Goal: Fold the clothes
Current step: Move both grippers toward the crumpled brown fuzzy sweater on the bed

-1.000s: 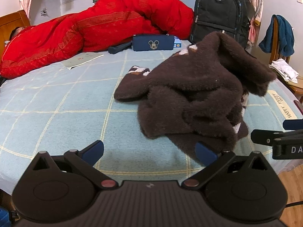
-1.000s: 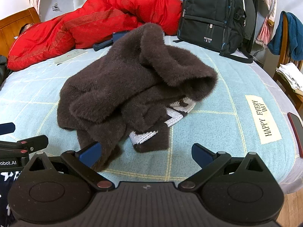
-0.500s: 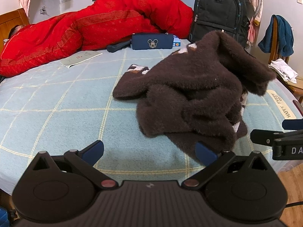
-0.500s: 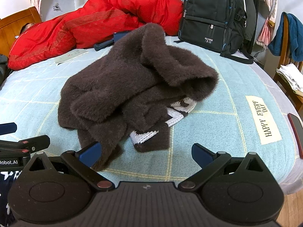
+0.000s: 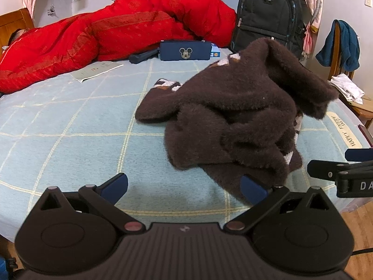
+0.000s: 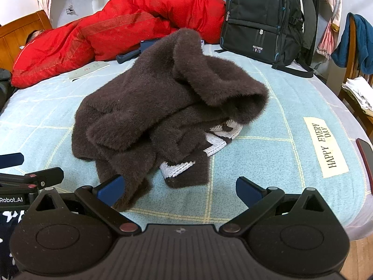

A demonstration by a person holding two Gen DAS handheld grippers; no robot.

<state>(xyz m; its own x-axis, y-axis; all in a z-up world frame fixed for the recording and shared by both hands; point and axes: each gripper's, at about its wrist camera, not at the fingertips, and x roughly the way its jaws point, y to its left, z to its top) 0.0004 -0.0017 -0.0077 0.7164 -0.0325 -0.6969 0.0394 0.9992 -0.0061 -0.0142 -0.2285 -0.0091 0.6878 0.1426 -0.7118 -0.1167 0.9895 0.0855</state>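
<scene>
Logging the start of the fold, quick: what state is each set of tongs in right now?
Left tongs: open, holding nothing.
Right tongs: open, holding nothing; the brown sweater lies crumpled on the bed.

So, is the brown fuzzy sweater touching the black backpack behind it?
Apart. The right wrist view shows a strip of bare blue bedsheet between the brown sweater and the black backpack.

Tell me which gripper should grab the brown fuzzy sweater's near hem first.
Probably right. The right gripper is open with the brown fuzzy sweater hem lying between its fingers; the left gripper faces mostly bare bedsheet.
</scene>
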